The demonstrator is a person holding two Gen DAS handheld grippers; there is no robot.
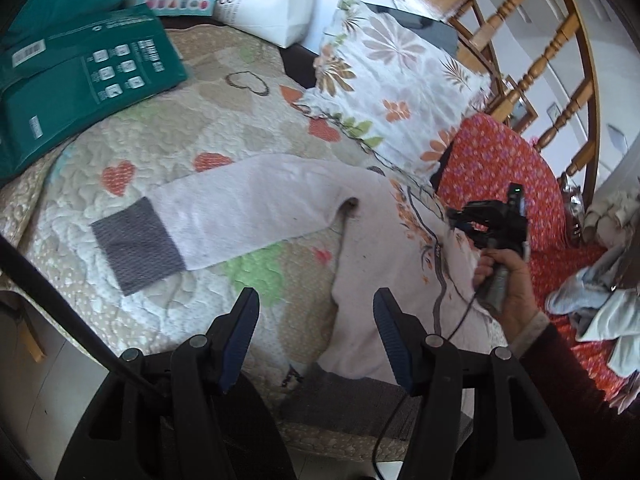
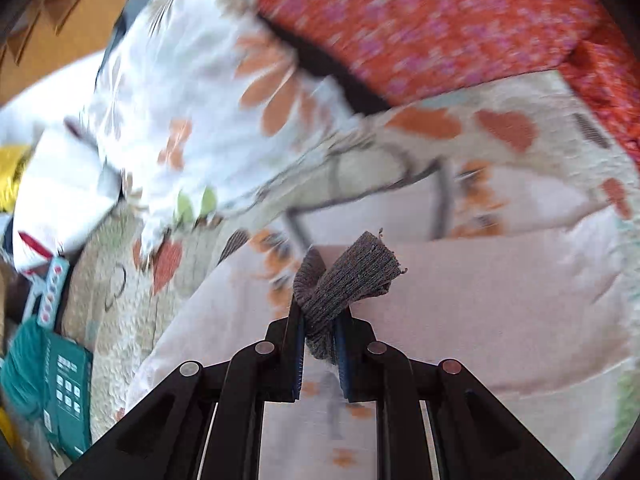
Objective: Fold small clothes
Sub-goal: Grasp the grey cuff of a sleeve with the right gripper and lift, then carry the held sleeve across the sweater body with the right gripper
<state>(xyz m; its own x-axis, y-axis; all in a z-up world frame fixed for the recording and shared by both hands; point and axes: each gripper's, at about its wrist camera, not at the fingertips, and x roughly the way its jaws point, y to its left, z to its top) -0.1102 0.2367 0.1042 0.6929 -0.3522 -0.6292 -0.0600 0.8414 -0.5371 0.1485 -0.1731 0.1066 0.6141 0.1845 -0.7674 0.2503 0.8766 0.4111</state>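
A small pale pink sweater (image 1: 384, 264) with a flower print lies on the heart-patterned quilt (image 1: 160, 148). One sleeve stretches out to the left and ends in a grey cuff (image 1: 136, 248). My left gripper (image 1: 316, 320) is open above the sweater's lower edge, with nothing pinched between its fingers. A hand (image 1: 512, 280) holds my right gripper (image 1: 460, 220) over the sweater's right side. In the right wrist view, that right gripper (image 2: 320, 320) is shut on the other grey cuff (image 2: 348, 280), and its pink sleeve (image 2: 480, 292) is drawn across the sweater body.
A teal box (image 1: 80, 80) sits at the quilt's far left, a floral pillow (image 1: 392, 92) behind the sweater. A red flowered cloth (image 1: 504, 184) and a heap of pale clothes (image 1: 600, 308) lie to the right. A wooden chair (image 1: 540, 60) stands beyond.
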